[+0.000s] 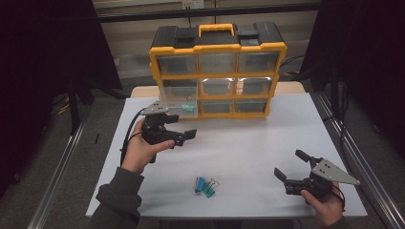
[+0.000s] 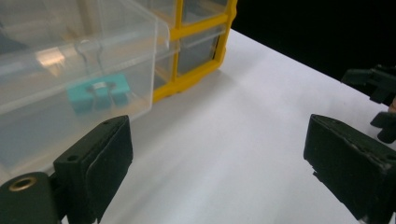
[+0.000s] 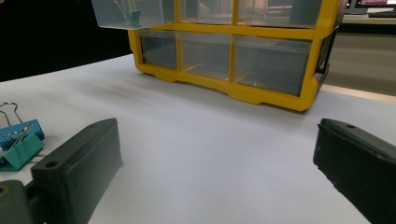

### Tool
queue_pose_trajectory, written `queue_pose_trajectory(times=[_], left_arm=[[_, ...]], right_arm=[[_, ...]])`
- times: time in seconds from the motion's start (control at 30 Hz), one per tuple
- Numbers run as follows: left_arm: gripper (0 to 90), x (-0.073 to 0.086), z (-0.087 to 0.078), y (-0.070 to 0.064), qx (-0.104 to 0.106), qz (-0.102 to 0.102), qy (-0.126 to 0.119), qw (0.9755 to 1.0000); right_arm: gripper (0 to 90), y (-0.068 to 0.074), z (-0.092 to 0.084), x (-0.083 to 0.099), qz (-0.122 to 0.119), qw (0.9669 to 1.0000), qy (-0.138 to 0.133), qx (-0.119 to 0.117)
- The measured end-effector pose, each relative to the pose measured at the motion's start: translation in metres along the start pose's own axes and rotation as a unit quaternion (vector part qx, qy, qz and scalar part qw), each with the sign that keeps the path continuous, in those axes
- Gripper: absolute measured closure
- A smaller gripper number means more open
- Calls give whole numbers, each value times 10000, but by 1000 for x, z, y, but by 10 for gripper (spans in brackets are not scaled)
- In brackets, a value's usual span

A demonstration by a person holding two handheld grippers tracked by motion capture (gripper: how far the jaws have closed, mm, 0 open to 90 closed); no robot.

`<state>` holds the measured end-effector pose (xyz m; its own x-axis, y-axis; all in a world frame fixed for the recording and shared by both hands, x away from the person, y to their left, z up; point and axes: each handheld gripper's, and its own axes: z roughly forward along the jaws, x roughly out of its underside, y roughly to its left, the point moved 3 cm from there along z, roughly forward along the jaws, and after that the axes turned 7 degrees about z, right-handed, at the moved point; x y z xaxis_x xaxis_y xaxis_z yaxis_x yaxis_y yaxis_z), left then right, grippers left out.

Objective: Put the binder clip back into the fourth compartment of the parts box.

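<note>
Jaws apart on left gripper and right gripper, binder clips partly cut off beside the right.

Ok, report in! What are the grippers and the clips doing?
Left gripper open, empty, near the pulled-out drawer. Right gripper open, empty. One clip in drawer; clips on table lie untouched. Nothing between.

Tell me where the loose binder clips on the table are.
In the high view the binder clips lie near the front edge of the white table, between the left tongs and right tongs.
</note>
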<state>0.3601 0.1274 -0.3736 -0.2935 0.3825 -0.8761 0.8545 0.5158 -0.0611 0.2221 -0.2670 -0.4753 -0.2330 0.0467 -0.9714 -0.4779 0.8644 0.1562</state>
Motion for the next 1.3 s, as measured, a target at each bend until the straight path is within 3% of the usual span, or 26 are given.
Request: queue_pose_trajectory(times=[0.23, 0.67, 1.3], left_arm=[[74, 23, 2, -5, 59, -156, 19, 9999], [69, 56, 7, -16, 167, -210, 92, 9996], [72, 91, 14, -36, 320, -107, 358, 9988]], right_arm=[[5, 0, 0, 0, -3, 10000, 0, -1], [5, 1, 0, 0, 14, 10000, 13, 10], [5, 1, 0, 0, -3, 10000, 24, -2]])
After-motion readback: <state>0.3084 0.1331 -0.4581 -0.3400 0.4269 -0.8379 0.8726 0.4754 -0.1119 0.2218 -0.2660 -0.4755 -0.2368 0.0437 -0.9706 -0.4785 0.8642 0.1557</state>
